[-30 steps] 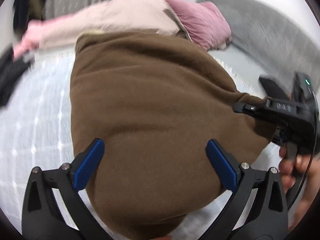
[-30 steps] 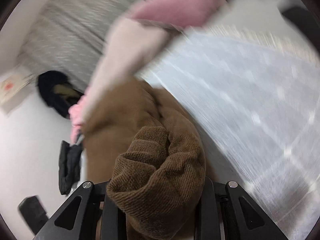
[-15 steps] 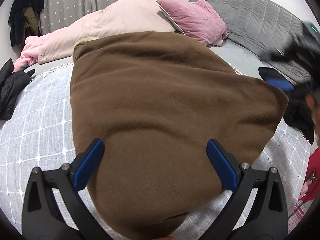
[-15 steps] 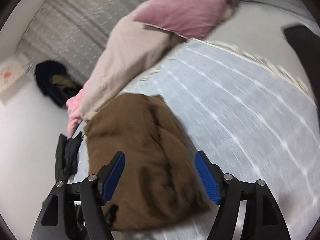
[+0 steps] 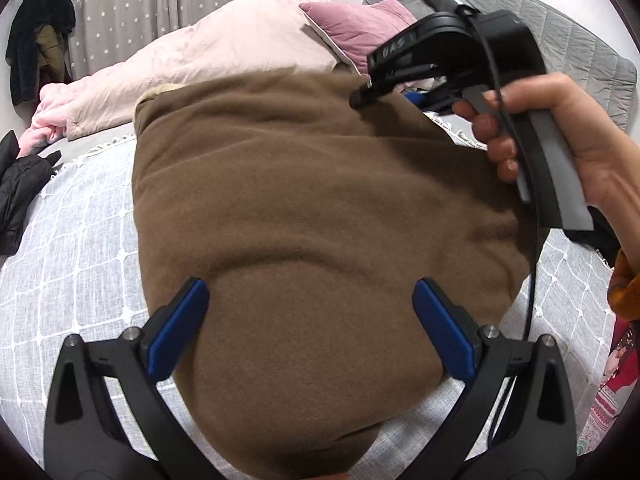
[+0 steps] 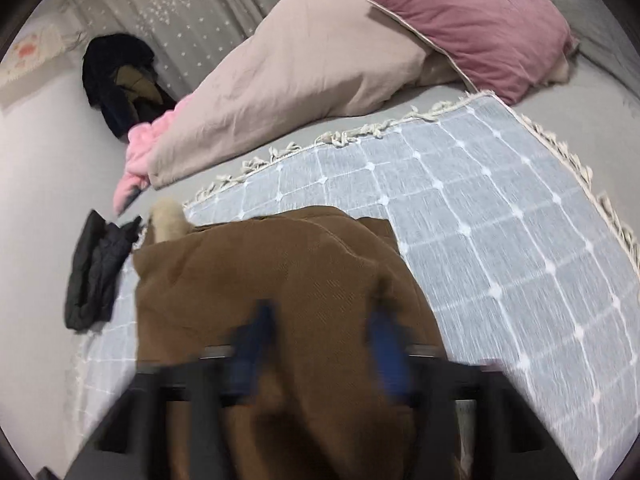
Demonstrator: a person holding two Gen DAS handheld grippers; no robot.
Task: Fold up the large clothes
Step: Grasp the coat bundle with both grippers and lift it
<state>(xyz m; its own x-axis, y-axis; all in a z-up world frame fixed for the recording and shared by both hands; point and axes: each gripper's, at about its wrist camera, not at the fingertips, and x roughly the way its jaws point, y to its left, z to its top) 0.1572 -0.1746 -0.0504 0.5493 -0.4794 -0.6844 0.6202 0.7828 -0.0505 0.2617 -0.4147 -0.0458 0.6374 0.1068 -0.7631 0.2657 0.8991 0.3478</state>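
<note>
The brown garment (image 5: 312, 216), folded into a broad pad, lay on the grey grid-patterned blanket (image 5: 72, 264) spread over the bed, its far edge near the beige duvet (image 5: 224, 60) and the pink pillow (image 5: 356, 28). The left tongs (image 5: 310, 320) hovered over the near part of the garment with both blue pads (image 5: 178, 320) standing wide apart and nothing between them. The right tongs (image 5: 362, 98), gripped at the handle by the person's right hand (image 5: 560, 140), were raised above the far right corner of the garment; in the right wrist view the right tongs (image 6: 320, 336) appeared motion-blurred, their jaws closing at a narrow gap, with the brown cloth lying below them and nothing seen pinched between the pads. A black jacket (image 6: 96, 272) lay at the left edge of the blanket, just beside the garment's far corner. A dark coat (image 6: 120, 76) hung against the star-print curtain (image 6: 192, 4). A grey quilted headboard (image 5: 568, 40) stood behind the pillow. No container appeared in either view.
</note>
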